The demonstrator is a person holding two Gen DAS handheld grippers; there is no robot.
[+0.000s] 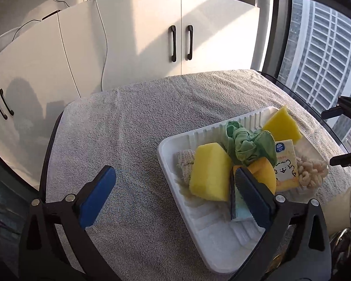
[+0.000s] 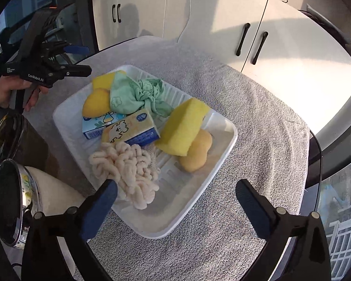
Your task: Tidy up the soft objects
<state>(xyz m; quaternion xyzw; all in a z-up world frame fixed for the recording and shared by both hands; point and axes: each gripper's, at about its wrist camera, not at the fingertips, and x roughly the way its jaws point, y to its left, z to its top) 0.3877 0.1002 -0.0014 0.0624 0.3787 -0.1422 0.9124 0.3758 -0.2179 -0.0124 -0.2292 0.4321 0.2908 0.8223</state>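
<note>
Both sets of tongs, left (image 1: pixel 175 194) and right (image 2: pixel 175 201), are hanging spread wide and pinching nothing over the white ridged foam tray (image 2: pixel 199 187) that's sitting on the grey towel-covered tabletop (image 2: pixel 257 117), holding a cream noodly chenille mitt (image 2: pixel 126 166), yellow sponge wedges (image 2: pixel 182 128), tissue packs (image 2: pixel 131 128) and a crumpled green cloth (image 2: pixel 138 96).

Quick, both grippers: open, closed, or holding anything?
Left gripper: open, holding nothing, above the white tray.
Right gripper: open, holding nothing, above the same tray.
</note>
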